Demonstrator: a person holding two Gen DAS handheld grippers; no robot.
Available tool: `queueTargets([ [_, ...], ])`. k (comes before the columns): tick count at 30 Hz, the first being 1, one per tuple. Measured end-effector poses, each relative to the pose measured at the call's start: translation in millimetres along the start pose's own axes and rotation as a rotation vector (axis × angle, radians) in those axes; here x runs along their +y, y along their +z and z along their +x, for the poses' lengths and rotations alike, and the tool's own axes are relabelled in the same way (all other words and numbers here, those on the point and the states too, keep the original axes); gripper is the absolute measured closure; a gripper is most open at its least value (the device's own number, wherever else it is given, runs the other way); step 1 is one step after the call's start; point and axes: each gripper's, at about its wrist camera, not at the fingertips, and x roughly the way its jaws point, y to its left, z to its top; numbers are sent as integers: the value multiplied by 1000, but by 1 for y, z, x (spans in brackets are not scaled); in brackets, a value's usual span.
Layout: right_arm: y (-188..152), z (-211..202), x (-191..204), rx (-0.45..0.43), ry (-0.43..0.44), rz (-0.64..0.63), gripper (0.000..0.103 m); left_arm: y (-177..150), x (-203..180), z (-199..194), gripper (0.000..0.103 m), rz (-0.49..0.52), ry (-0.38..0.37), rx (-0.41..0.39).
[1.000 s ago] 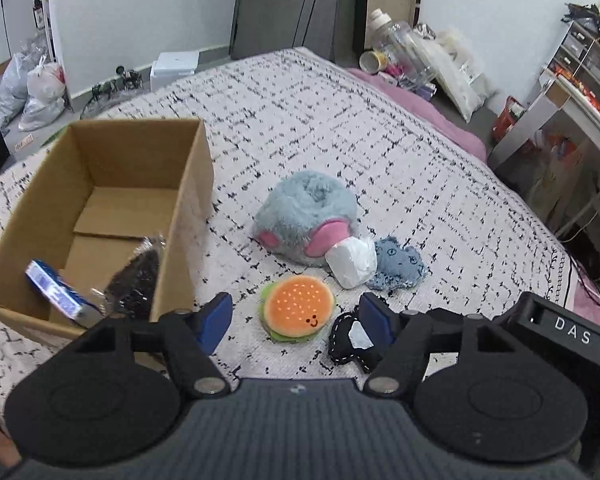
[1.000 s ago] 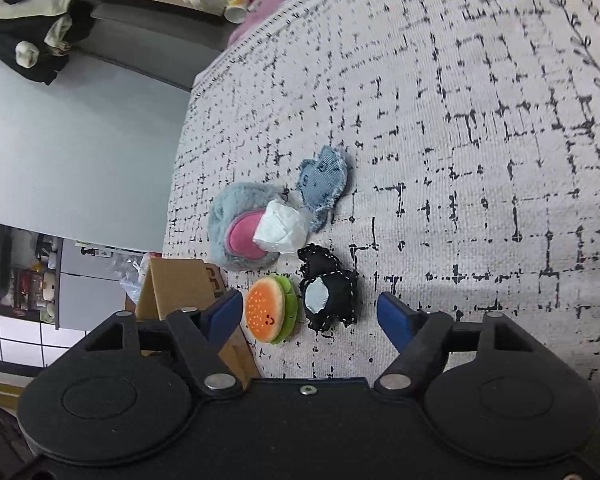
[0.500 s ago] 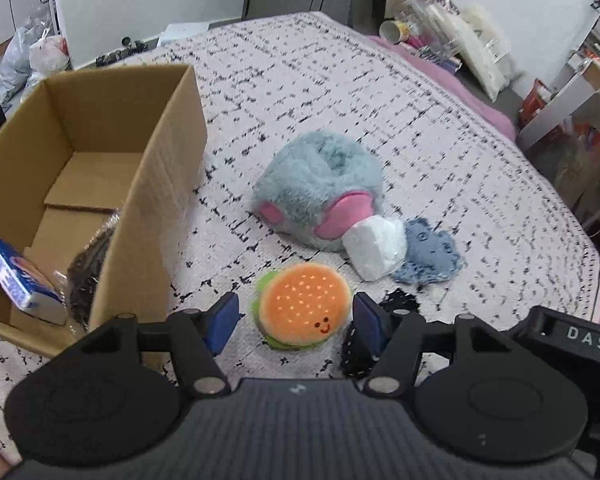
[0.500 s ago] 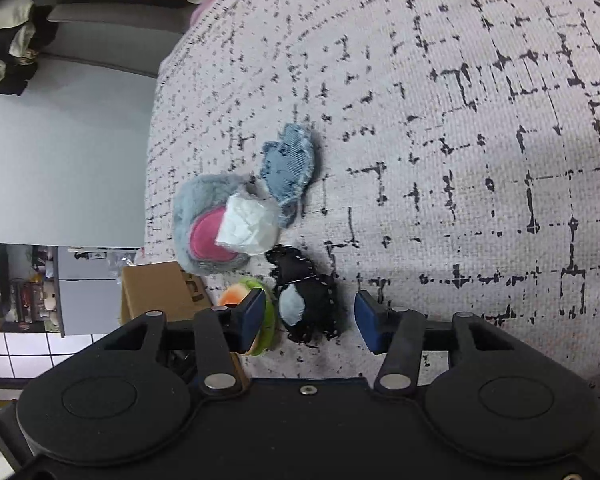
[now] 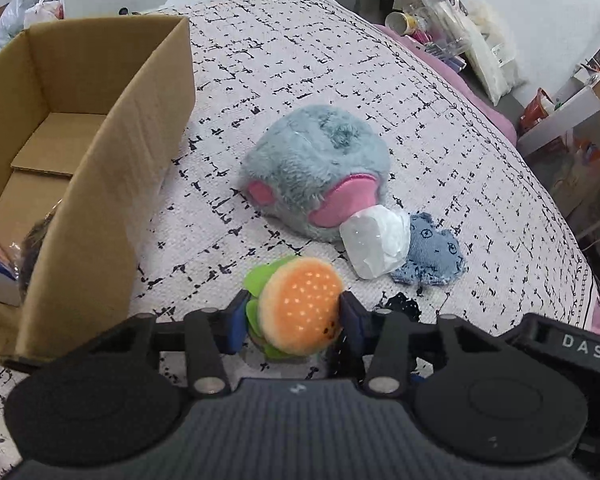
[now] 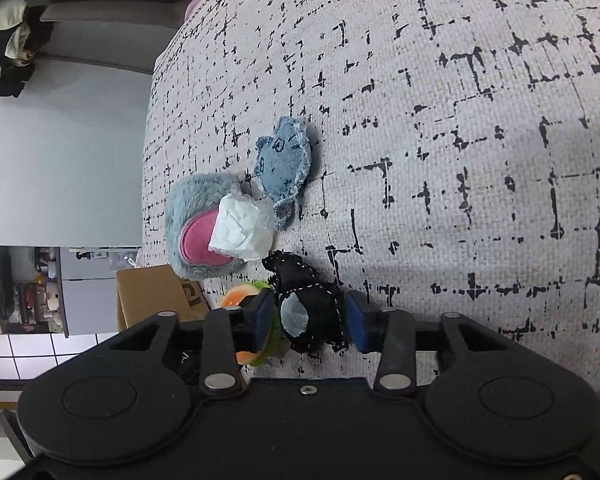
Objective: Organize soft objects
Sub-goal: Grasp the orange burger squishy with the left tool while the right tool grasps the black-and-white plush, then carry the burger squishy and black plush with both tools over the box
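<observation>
now we bracket both toys | left tongs (image 5: 293,318) pinch burger plush (image 5: 298,308), box (image 5: 100,152) lies to their left | right tongs (image 6: 311,319) flank black plush (image 6: 312,308), grip uncertain

Orange burger plush (image 5: 298,306) beside black stitched plush (image 6: 312,308) on bedspread

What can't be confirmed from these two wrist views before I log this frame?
- Left wrist view: the cardboard box contents are cut off by the left edge and hidden by its near wall.
- Left wrist view: the black stitched toy is mostly hidden behind the left gripper, which straddles the burger plush.
- Right wrist view: whether the right gripper presses the black stitched toy or only brackets it.
- Right wrist view: the burger plush is mostly hidden by a finger.
</observation>
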Motion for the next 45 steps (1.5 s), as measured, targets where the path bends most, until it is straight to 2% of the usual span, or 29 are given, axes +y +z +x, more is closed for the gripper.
queueTargets([
  [5, -2, -1, 5, -17, -1, -28, 87, 1, 5, -5, 71, -33, -31, 8],
  [8, -6, -8, 9, -44, 28, -50, 92, 0, 8, -13, 72, -40, -31, -3],
  [17, -22, -43, 23, -160, 44, -116, 94, -1, 10, -42, 73, -32, -62, -42],
  [31, -39, -110, 39, -315, 109, -106, 95, 4, 23, -108, 72, -16, -80, -126],
  [45, -72, -143, 74, -386, 152, -201, 95, 5, 37, -164, 72, -12, -102, -203],
])
